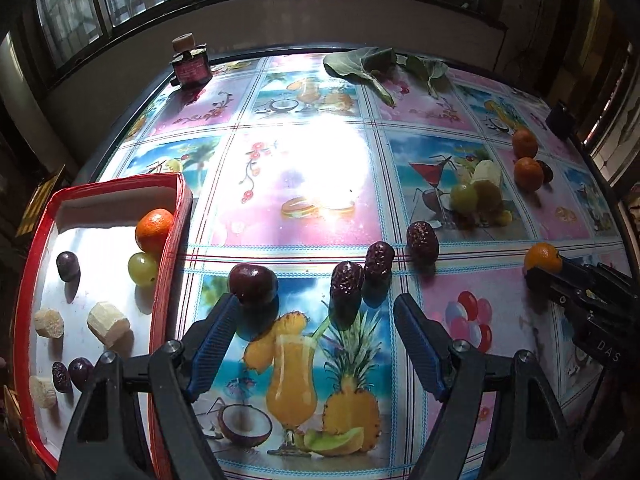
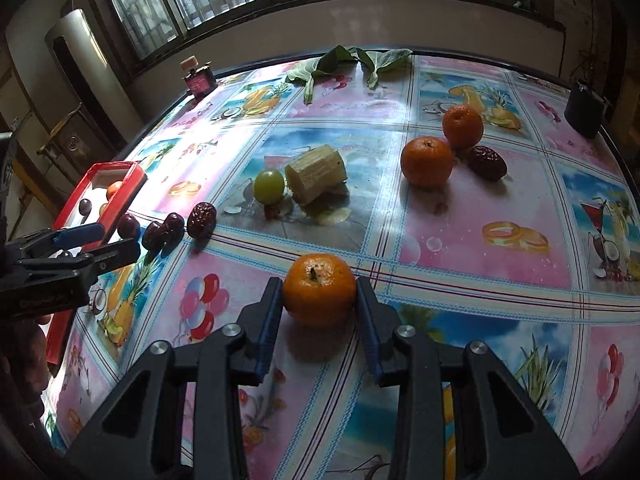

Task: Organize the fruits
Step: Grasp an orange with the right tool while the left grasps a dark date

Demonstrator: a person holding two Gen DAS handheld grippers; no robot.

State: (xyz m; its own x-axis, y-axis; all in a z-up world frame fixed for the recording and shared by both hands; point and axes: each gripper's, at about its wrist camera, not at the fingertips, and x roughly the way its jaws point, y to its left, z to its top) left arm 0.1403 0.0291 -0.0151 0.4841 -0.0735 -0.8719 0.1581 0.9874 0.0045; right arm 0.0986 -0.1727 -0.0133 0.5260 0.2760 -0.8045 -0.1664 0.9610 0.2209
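**Mandarin pinched on the right, dates ahead of the left**

Pinched between the blue pads of the right gripper (image 2: pixel 319 308) is a mandarin (image 2: pixel 319 289), stem up, resting on the patterned tabletop (image 2: pixel 500 280). Two more mandarins (image 2: pixel 427 161) and a red date (image 2: pixel 487 163) are seen farther back, with a green grape (image 2: pixel 269 187) touching a cut sugarcane piece (image 2: pixel 317 173) near the middle.

The left gripper (image 1: pixel 316 316) is held spread wide above the tabletop, nothing between its fingers. A dark plum (image 1: pixel 253 283) lies at the tip of its left finger; whether they touch cannot be told. Three red dates (image 1: pixel 347 285) are lined up just ahead. A red tray (image 1: pixel 168 264) at the left edge holds a mandarin, a grape, plums, a date and sugarcane pieces.
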